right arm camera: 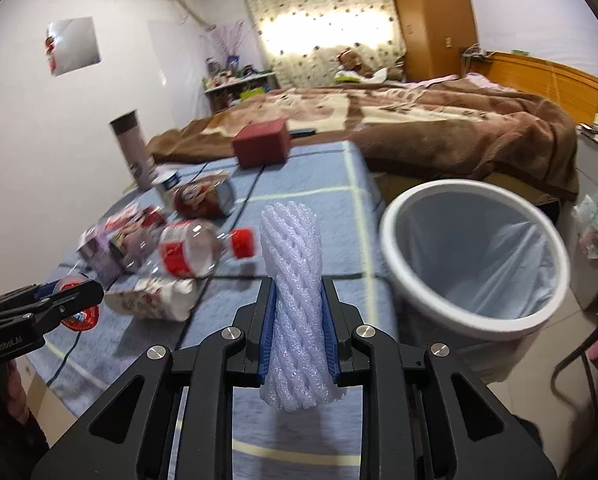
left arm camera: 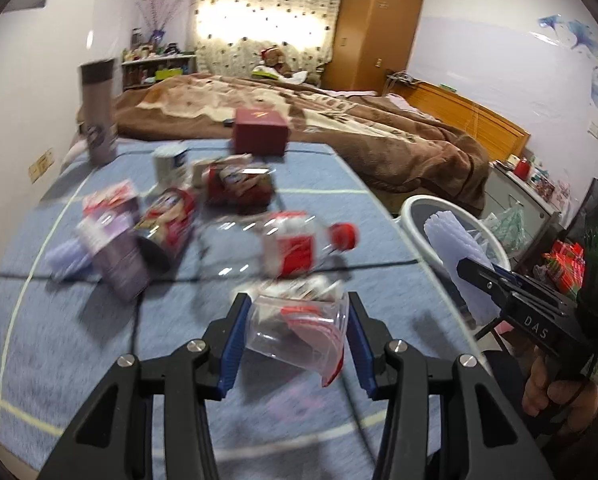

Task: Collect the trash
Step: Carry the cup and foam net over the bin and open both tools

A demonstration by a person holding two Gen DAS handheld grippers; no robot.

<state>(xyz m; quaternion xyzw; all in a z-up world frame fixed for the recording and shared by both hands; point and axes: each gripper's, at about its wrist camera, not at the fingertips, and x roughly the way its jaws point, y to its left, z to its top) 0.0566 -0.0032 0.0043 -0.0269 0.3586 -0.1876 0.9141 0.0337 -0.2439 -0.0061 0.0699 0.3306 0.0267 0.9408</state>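
Both loads are riding toward an empty-looking bin [right arm camera: 475, 264]: the right hand-held gripper [right arm camera: 297, 332] is clamping a foam net sleeve [right arm camera: 291, 280], the left hand-held gripper [left arm camera: 295, 336] is squeezing a clear plastic cup [left arm camera: 299, 332], and a bottle [left arm camera: 299, 246] plus wrappers [left arm camera: 167, 220] are waiting on the tabletop [left arm camera: 59, 360].

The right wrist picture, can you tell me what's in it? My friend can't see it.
The right hand-held gripper squeezes a white foam net sleeve, holding it upright above a blue bedspread. A white trash bin lined with a bag stands open to its right. On the left lie a plastic bottle with a red cap and crumpled wrappers.
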